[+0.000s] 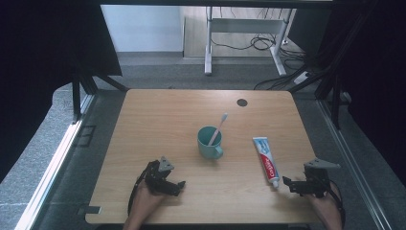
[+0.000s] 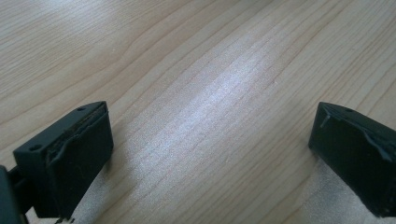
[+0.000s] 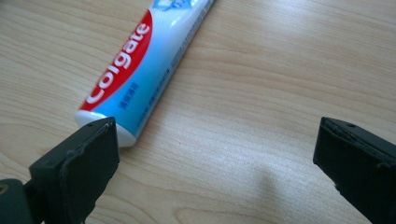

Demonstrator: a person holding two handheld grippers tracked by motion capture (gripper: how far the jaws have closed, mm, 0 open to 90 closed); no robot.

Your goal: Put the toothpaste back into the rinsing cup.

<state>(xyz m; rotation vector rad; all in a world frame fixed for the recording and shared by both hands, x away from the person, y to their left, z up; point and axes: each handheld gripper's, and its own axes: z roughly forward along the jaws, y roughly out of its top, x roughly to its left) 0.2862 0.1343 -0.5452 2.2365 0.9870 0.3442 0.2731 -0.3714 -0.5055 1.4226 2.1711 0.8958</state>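
Resting at about seven o'clock on the wooden table [image 1: 158, 120], the left gripper [image 1: 178, 186] has its jaws spread wide, holding nothing; its own view shows two blunt black pads [image 2: 77, 154] with scuffed, slightly ragged facing edges, and between them bare pale board with fine straight grain and a soft sheen. At the centre of the table stands a teal mug [image 1: 209, 142], round, smooth and glossy, with its handle turned to roughly five o'clock; a white toothbrush [image 1: 218, 128] leans inside it, head up and tilted toward one o'clock. A small dark round disc [image 1: 242, 102] sits flush in the board near twelve o'clock. At about four o'clock lies the toothpaste tube [image 1: 266, 160], flat on the wood, long and tapering, of glossy plastic in white and light blue with a red band bearing white lettering, its capped end pointing toward six o'clock. The right gripper [image 1: 290, 183] is at about five o'clock, just beside that capped end, jaws spread to their fullest with nothing between the pads. In the right gripper view the tube's white end [image 3: 126, 135] lies just beyond the left-hand jaw, outside the gap; whether it touches that jaw cannot be told. Bare grained wood fills the gap.
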